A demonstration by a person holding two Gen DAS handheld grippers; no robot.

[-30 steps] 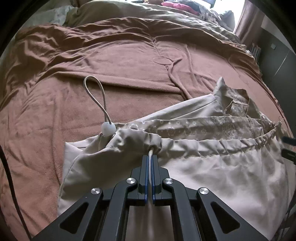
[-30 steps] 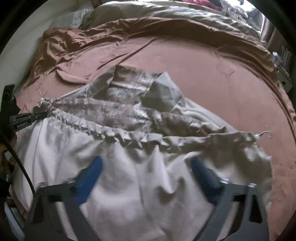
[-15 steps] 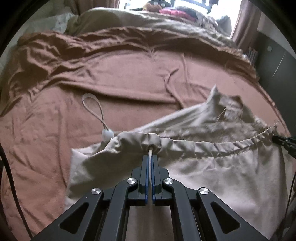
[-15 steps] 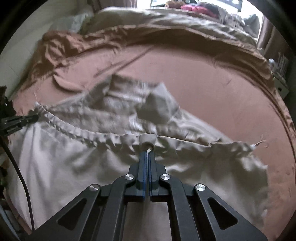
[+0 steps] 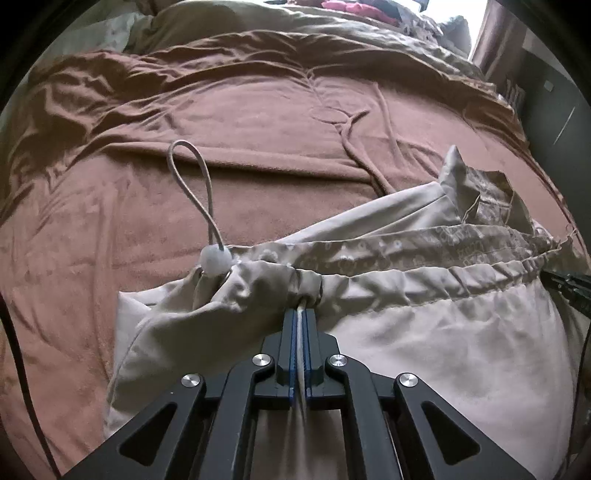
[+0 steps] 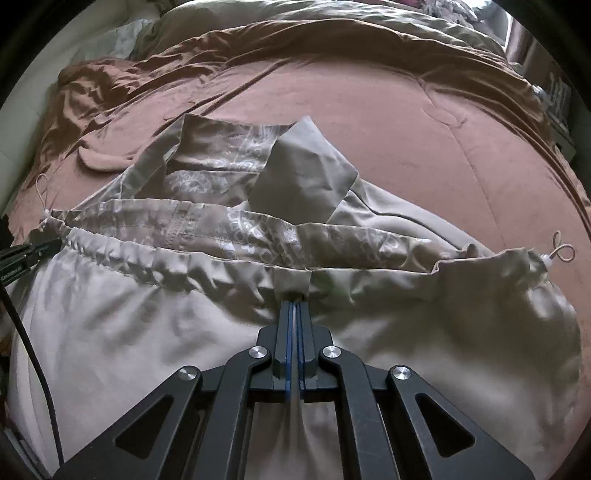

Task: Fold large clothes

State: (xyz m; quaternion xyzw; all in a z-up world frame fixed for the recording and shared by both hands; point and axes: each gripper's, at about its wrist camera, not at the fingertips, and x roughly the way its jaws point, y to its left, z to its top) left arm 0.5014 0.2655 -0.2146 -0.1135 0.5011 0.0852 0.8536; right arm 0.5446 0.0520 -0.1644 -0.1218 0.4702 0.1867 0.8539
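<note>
Beige cloth is pinched flat between the pressed-together fingers of the right gripper point(image 6: 294, 308), which have just closed on the gathered drawstring hem point(image 6: 184, 266) of the jacket point(image 6: 147, 350); a second earlier they stood spread over loose cloth with nothing between them. The left gripper point(image 5: 303, 317) pinches the same hem further along, as it did a second ago, its fingers closed on a thin fold. With both ends of the hem now held, the garment appears ready to be lifted or carried over for a fold. Beyond the hem lie the patterned lining point(image 6: 229, 225) and an upturned collar flap point(image 6: 303, 173). Past the left end of the hem a cord loop point(image 5: 192, 177) with a white toggle point(image 5: 215, 260) rests on the brown blanket point(image 5: 258, 110) of the bed; a smaller loop point(image 6: 563, 253) trails off the right end. Beyond the hem the blanket lies bare but rumpled, which leaves room ahead. Near the far edge, olive bedding point(image 5: 295, 26) closes it off.
</note>
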